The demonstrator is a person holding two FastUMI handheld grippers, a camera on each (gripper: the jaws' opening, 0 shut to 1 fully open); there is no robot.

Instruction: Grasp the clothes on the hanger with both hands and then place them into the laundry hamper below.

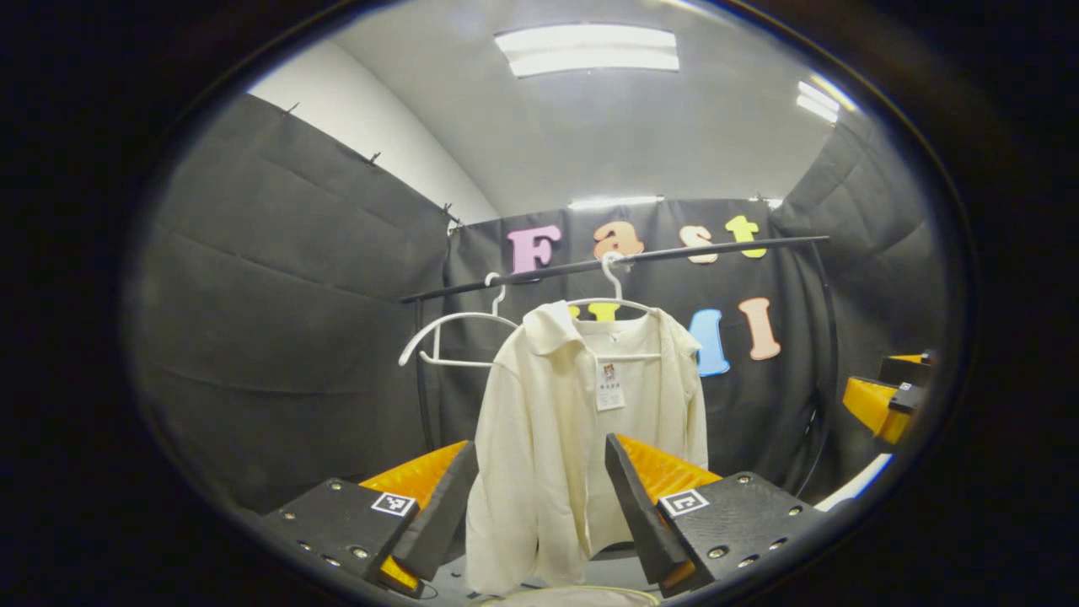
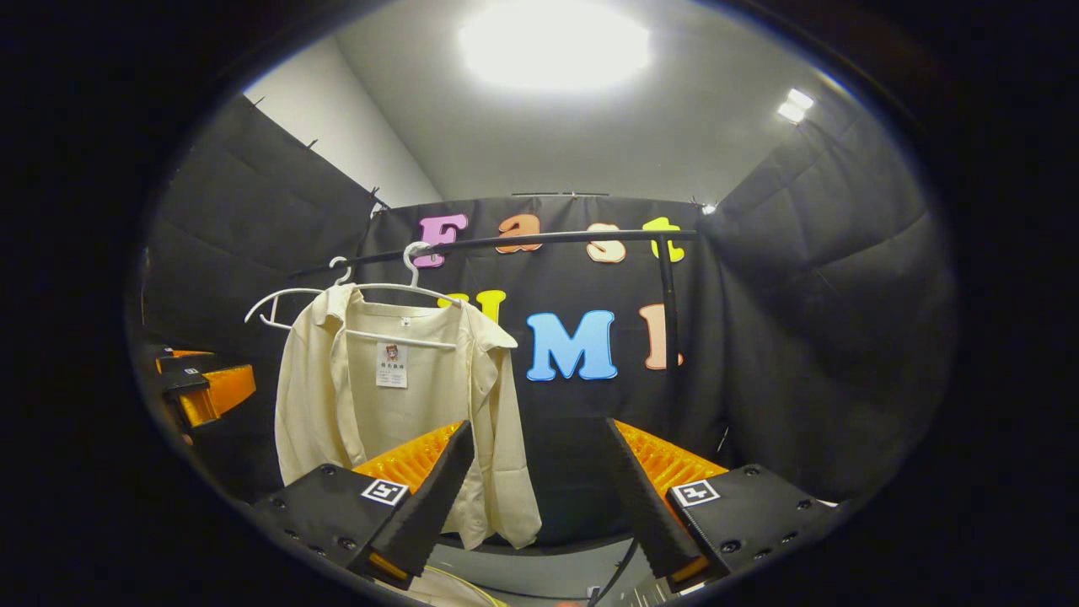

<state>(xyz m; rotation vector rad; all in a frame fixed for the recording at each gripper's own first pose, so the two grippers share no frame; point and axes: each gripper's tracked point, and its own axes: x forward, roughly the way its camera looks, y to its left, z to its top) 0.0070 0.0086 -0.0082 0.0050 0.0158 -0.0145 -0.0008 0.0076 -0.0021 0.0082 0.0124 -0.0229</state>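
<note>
Cream shirt (image 1: 582,421) w/ tag, on white hanger (image 1: 614,295), both claws wide apart, holding nothing

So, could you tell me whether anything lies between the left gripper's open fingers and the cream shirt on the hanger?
Nothing does. In the left gripper view, the left gripper is open and frames the cream shirt, which hangs farther off, ungrasped, with only open air between.

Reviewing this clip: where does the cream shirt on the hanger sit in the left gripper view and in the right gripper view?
Left gripper view: the cream shirt hangs at centre, framed between this gripper's open fingers.
Right gripper view: the shirt hangs left of centre, behind the left finger.
Shared landmark: the black rail, which also carries an empty white hanger left of the shirt.
</note>
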